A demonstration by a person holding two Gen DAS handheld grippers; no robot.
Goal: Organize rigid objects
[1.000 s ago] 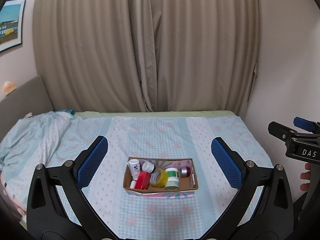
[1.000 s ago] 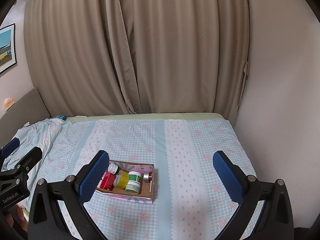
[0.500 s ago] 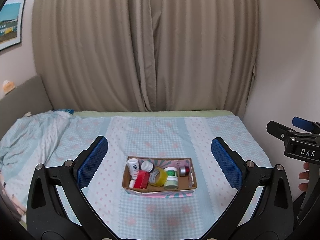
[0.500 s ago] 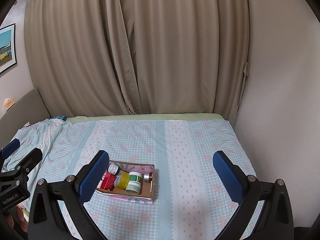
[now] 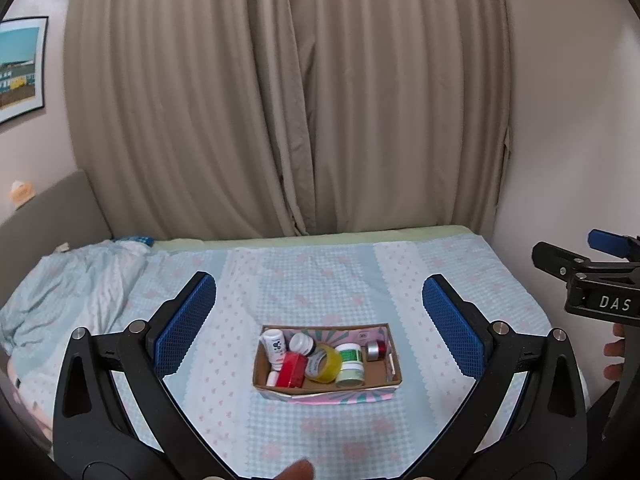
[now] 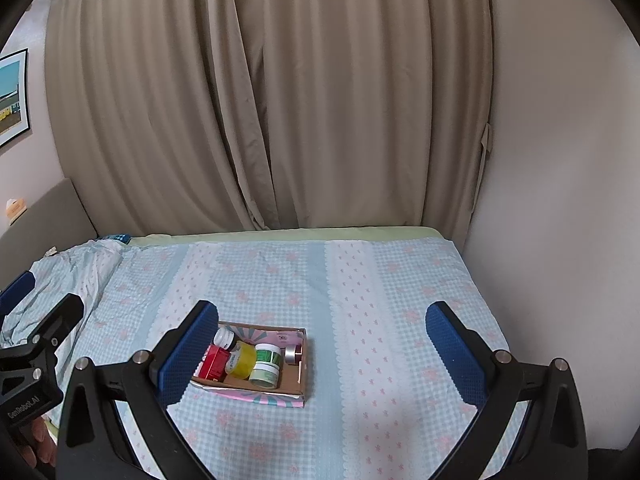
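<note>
A shallow cardboard box [image 5: 394, 376] [image 6: 298, 380] lies on the bed. It holds a white bottle [image 5: 275, 345], a red box [image 5: 291, 369] [image 6: 214, 361], a yellow tape roll [image 5: 326, 364] [image 6: 242, 359], green-and-white jars [image 5: 350, 362] [image 6: 266, 364] and a small silver-and-red tin [image 5: 376, 350] [image 6: 294, 354]. My left gripper [image 5: 318, 322] is open and empty, held above the bed short of the box. My right gripper [image 6: 322, 346] is open and empty, with the box behind its left finger [image 6: 186, 354].
The bed [image 5: 320, 272] has a blue checked sheet with pink flowers. A rumpled blanket [image 5: 60, 292] lies at its left. Beige curtains [image 5: 280, 100] hang behind, a wall [image 6: 560, 200] bounds the right side, and a grey headboard [image 5: 44, 208] stands left.
Both views have drifted slightly, and the box sits a little higher in the left wrist view. Both grippers stay open and empty.
</note>
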